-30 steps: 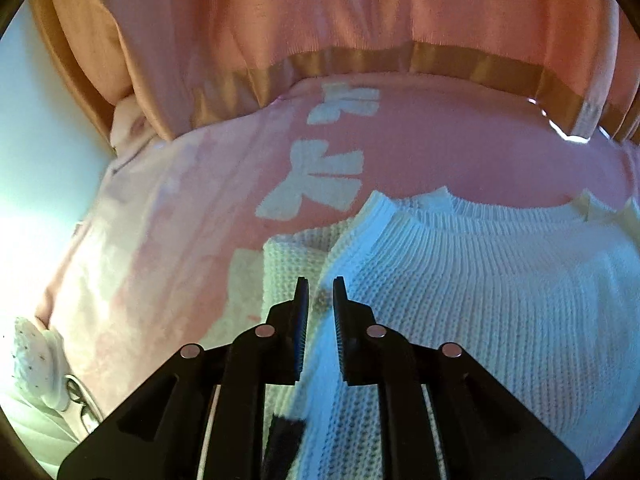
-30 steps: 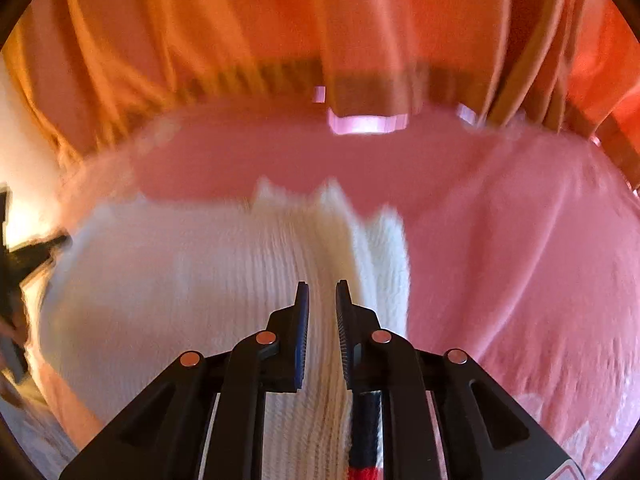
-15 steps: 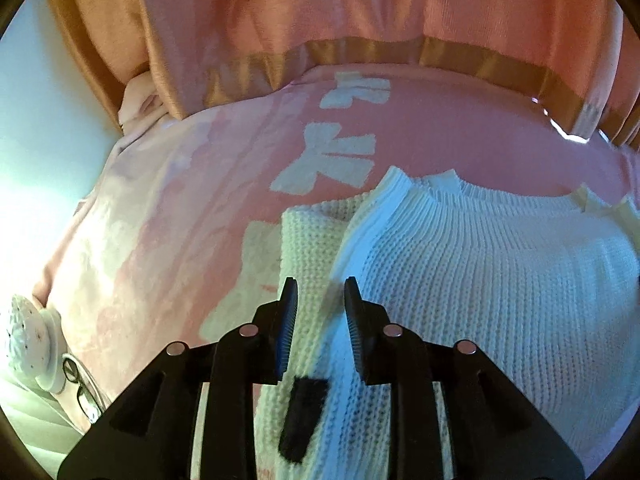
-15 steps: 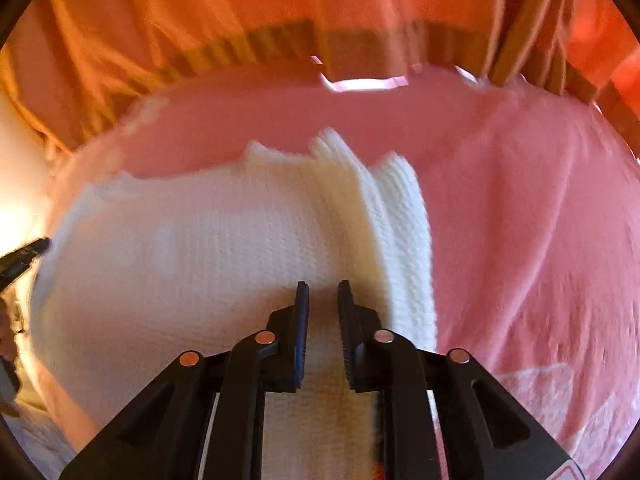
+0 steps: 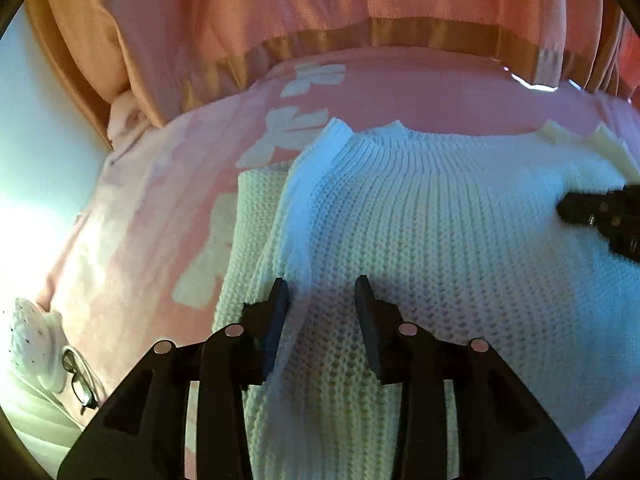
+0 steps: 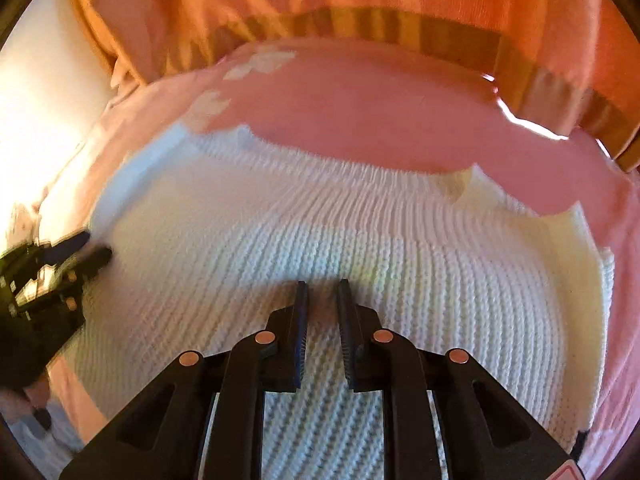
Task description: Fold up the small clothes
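Sweater: white chunky knit, lying flat on a pink blanket with pale bow shapes, ribbed edge away from both cameras. One side panel or sleeve is already turned in along the left, leaving a doubled strip there; the right edge looks layered too.

Handling, as a judgement: soft, limp, light for its bulk. The open knit should give the pads good bite, not slippery, nothing fragile. It will stretch and sag if lifted by one point, and loops could snag on the finger ribs. Best taken at the thick doubled side edges or the ribbed band, both sides at once, low and level, so the fold carries over without dragging the layer beneath.

Left hand-held gripper: jaws parted, having just been opening; they straddle the inner edge of the folded strip, knit below them, pads not pressing on it.

Right hand-held gripper: jaws a narrow gap apart over the middle of the sweater, nothing pinched between them.

An orange curtain with a gold band hangs beyond the blanket.
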